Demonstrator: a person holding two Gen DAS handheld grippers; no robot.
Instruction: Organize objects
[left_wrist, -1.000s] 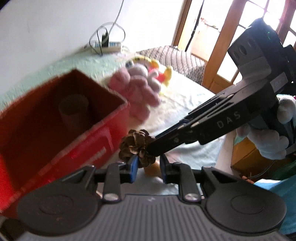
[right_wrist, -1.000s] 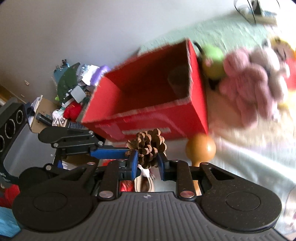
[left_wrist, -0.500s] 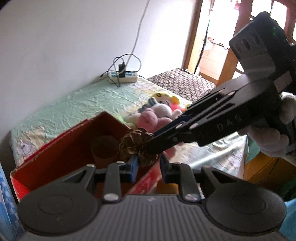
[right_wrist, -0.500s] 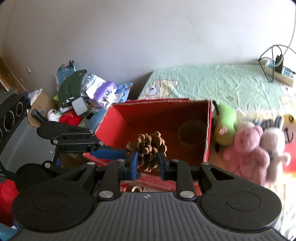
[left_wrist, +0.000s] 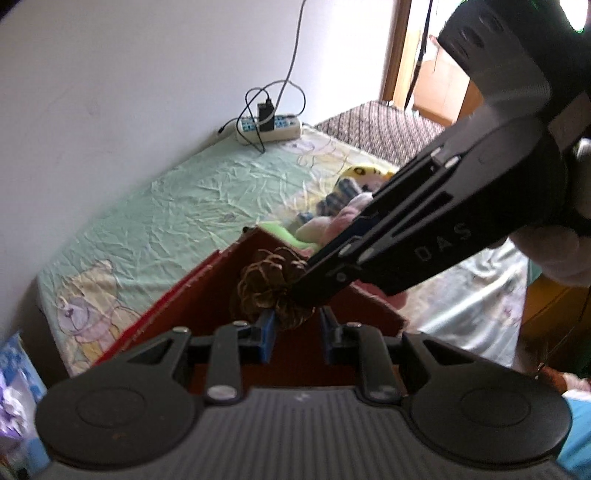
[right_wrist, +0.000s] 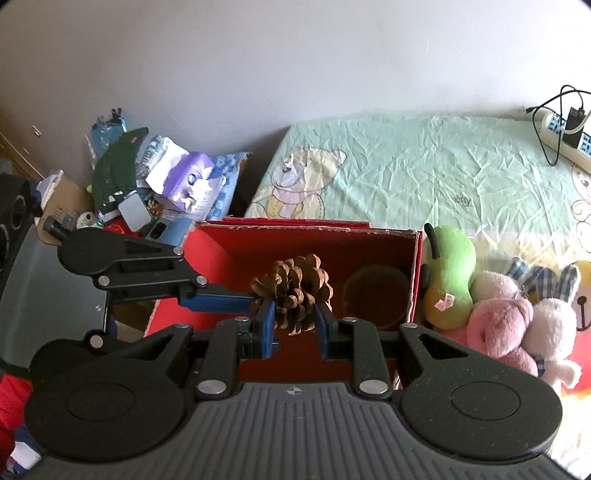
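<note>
Both grippers meet at one brown, open-scaled pine cone (right_wrist: 293, 291), held in the air above the open red cardboard box (right_wrist: 373, 233).

Right gripper (right_wrist: 294, 325): its blue-padded fingers (right_wrist: 266, 323) press the cone's lower part from both sides, so its claw is clamped on the pine cone. The cone stands roughly upright, most of its body above the pads.

Left gripper (left_wrist: 293, 328): seen from the right wrist, it reaches in from the left, blue fingertips touching the cone's left flank. In its own view the cone sits at the pads, touching the left one; contact with the right pad is hidden behind the other gripper's black body. I read it as closed on the cone too, with less certainty.

A white-gloved hand (left_wrist: 554, 251) carries the right gripper, visible at the right edge of the left wrist view.

Box: sits on a pale green crinkled bedsheet (right_wrist: 424, 166) printed with cartoon bears. Inside, near its right wall, stands a brown cardboard cylinder (right_wrist: 376, 295).

Just right of the box, on the sheet: a green pear-shaped plush toy (right_wrist: 448, 280) touching the box wall, then a pink plush animal (right_wrist: 498, 328) and a white plush rabbit (right_wrist: 554, 328), bunched together.

Far corner of the bed: a white power strip (left_wrist: 267, 125) with a black charger and looped cable.

Left of the bed: a heap of packets and boxes (right_wrist: 147, 184) against the wall.
</note>
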